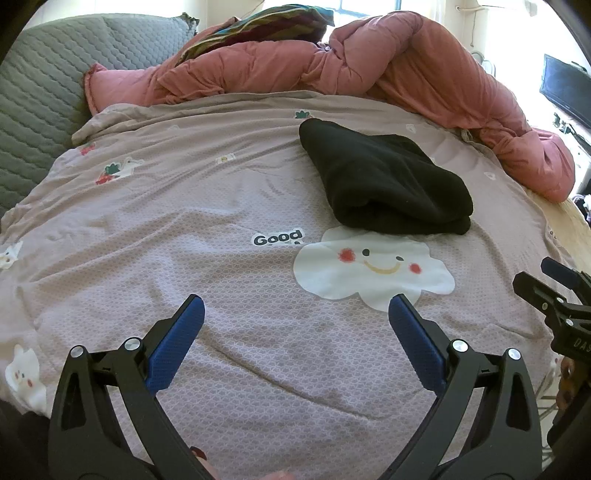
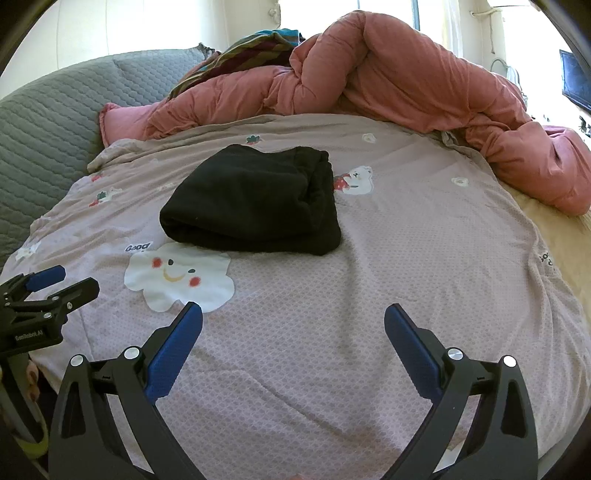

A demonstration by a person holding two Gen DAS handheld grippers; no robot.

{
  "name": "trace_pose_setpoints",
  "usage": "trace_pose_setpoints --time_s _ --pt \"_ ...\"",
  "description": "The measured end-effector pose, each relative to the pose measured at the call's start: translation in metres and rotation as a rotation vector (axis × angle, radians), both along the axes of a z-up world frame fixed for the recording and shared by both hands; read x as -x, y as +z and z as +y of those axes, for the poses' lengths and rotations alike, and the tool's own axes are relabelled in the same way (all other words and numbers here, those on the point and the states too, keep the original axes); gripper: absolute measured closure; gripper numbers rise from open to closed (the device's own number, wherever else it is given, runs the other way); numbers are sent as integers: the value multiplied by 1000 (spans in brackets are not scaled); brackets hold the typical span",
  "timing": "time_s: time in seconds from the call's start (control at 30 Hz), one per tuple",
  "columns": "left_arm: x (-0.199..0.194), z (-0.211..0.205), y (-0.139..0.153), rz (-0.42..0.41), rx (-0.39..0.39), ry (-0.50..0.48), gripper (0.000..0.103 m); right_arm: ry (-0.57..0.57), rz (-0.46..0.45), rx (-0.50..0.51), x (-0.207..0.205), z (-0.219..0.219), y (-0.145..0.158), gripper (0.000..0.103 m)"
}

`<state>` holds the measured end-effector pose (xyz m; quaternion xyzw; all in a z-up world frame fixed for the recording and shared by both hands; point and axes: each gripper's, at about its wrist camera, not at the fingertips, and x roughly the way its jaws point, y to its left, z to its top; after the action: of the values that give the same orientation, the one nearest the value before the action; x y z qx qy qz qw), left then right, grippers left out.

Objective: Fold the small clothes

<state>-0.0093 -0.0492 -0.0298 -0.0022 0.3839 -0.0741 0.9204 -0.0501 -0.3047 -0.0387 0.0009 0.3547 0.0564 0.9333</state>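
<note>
A black garment (image 1: 384, 181) (image 2: 255, 201) lies folded into a thick bundle on the mauve printed bedspread (image 1: 184, 206) (image 2: 406, 236), just beyond a white smiling cloud print (image 1: 373, 267) (image 2: 181, 277). My left gripper (image 1: 297, 304) hovers open over the bedspread, short of the garment and to its left, with nothing between its blue pads. My right gripper (image 2: 293, 312) is open too, empty, near the garment's right side and apart from it. Each gripper shows at the edge of the other's view: the right one (image 1: 554, 284), the left one (image 2: 55, 284).
A bunched pink duvet (image 1: 406, 70) (image 2: 406, 81) runs along the back and right of the bed. A grey quilted cover (image 1: 48, 88) (image 2: 48, 122) fills the left. A striped cloth (image 1: 266, 22) tops the duvet. A dark screen (image 1: 565, 92) is at far right.
</note>
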Motion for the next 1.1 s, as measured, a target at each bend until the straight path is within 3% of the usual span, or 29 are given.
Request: trace_pose_setpoints --time_s 0.33,0.63,0.83,1.1 --pt "1 0 2 1 -6 5 10 -7 -7 3 1 -1 1 5" --pt "2 5 3 -9 9 18 10 -88 -42 7 4 -12 5 5" --pt "-4 20 3 11 28 78 10 -313 -86 -22 17 -62 14 5" --pt "-35 64 7 32 26 187 10 -809 -11 -14 80 -203 1 5"
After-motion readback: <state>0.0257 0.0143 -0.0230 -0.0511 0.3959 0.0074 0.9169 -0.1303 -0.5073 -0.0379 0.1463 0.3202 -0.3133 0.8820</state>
